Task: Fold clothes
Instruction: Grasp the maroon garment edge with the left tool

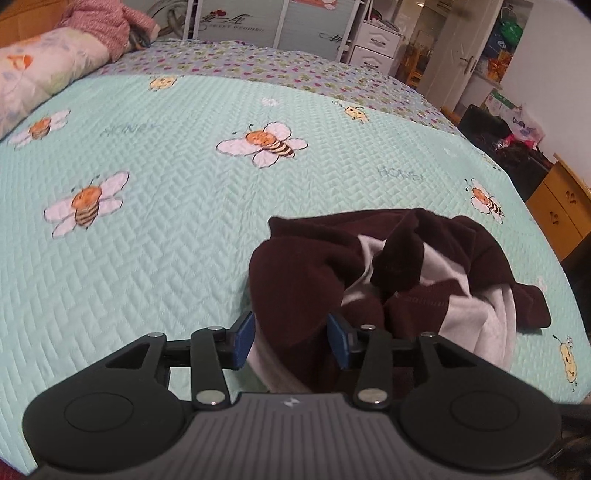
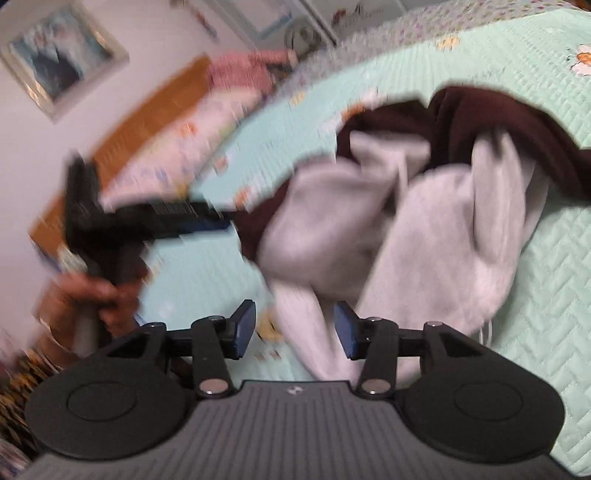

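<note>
Hand point(image 2: 99, 299) gripping left gripper point(image 2: 221, 223) only from right wrist, garment point(image 1: 388, 280) in both

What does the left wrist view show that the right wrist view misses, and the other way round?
Only the left wrist view shows the white drawer unit past the bed's far edge, the wooden cabinet to the right, and the left claw from behind, jaws apart. Only the right wrist view shows the person's hand gripping the left claw's handle, a framed picture on the wall, and the right claw, open. It is motion-blurred. Both show the crumpled maroon and grey garment on the mint bee-print bedspread, and the pink clothing by the headboard.
</note>
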Available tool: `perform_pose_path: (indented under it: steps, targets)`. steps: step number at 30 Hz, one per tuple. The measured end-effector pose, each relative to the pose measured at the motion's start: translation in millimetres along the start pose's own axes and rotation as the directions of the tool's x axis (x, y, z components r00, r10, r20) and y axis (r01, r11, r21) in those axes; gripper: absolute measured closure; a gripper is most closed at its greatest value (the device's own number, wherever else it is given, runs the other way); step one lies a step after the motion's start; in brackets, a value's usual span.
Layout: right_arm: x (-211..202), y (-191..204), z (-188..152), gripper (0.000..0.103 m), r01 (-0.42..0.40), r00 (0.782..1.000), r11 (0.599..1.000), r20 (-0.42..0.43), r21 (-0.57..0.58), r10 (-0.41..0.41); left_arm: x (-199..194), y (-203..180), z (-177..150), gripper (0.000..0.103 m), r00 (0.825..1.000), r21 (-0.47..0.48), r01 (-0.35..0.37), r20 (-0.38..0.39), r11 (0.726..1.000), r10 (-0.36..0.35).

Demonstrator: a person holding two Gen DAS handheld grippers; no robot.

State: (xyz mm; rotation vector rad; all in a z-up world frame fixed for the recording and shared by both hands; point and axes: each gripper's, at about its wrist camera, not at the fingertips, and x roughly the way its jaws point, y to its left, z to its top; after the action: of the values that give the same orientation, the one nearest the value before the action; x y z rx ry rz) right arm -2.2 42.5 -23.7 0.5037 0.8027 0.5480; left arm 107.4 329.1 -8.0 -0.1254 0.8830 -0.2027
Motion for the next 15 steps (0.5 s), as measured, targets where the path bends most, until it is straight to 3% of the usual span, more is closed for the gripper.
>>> perform_pose_path:
  steps: [1, 3, 7, 9, 15]
  targets:
    - [-5, -2, 6, 0.046, 0.005, 0.999, 1.0, 0.033, 0.016, -0.005, 2, -3, 4, 0.052, 1.0, 0.017, -0.014, -0.002, 1.0, 0.014]
    - [-6, -5, 16, 0.038, 0.109, 0.991, 0.994, 0.083, 0.003, -0.109, 11, -12, 11, 0.051, 0.998, 0.072, -0.053, -0.011, 0.996, 0.054]
    - [9, -9, 33, 0.036, 0.37, 0.922, 0.927, 0.149, -0.068, -0.357, 35, -24, 24, 0.051, 0.994, 0.158, -0.107, -0.021, 0.982, 0.111]
    - [16, -20, 33, 0.036, 0.413, 0.902, 0.91, 0.153, -0.035, -0.404, 51, -27, 30, 0.05, 0.991, 0.193, -0.121, -0.036, 0.974, 0.131]
    - [32, -52, 22, 0.033, 0.408, 0.899, 0.905, 0.117, 0.122, -0.421, 91, -45, 35, 0.05, 0.977, 0.352, -0.176, -0.049, 0.919, 0.206]
